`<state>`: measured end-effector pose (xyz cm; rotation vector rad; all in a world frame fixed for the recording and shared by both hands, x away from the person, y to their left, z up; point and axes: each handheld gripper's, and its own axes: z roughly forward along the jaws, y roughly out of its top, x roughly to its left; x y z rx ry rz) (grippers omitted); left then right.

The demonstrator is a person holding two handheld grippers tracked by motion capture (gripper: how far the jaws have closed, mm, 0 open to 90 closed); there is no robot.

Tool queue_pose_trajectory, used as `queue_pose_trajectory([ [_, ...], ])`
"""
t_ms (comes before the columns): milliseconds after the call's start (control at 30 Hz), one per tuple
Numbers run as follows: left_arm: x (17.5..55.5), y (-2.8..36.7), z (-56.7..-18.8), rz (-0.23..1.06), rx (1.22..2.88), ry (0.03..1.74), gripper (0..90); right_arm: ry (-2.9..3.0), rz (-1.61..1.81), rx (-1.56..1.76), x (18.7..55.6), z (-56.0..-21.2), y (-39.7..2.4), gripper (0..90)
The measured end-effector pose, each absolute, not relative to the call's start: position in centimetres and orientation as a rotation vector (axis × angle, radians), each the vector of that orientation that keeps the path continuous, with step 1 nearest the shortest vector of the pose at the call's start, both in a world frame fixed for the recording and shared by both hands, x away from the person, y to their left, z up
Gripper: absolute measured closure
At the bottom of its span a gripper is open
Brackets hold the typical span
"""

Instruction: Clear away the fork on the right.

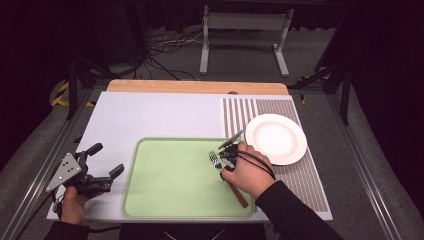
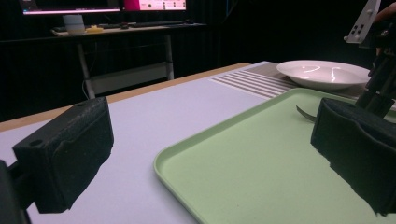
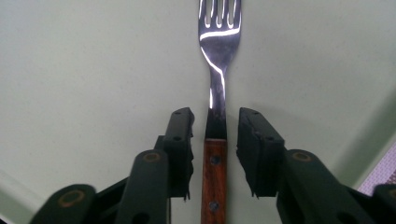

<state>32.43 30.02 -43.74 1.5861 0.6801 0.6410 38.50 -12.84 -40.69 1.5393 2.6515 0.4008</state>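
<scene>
Fork (image 3: 217, 70), wooden-handled, is laid on the green tray (image 1: 170, 195) near its right edge, its long axis running straight out between the jaws of the right claw (image 3: 215, 140), tines pointing away. That claw is spread, straddling the handle's upper end with a gap on each side, and is judged poised to pinch. The left claw (image 2: 210, 154) is held spread and empty at the tray's left edge over the tabletop (image 1: 150, 115), well apart from the fork

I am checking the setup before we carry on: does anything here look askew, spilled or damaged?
Nothing stands out. The wooden-handled steel fork lies intact on the pale green tray, between the right gripper's open jaws. The round white plate sits clean on the striped mat.
</scene>
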Motion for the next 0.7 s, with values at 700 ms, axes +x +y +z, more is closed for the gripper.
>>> queue_pose_trajectory([
  [700, 32.43, 30.02, -43.75, 0.64, 1.586, 0.681, 0.0, 2.678, 0.852, 1.049, 39.26, -40.33, -12.27, 25.1],
])
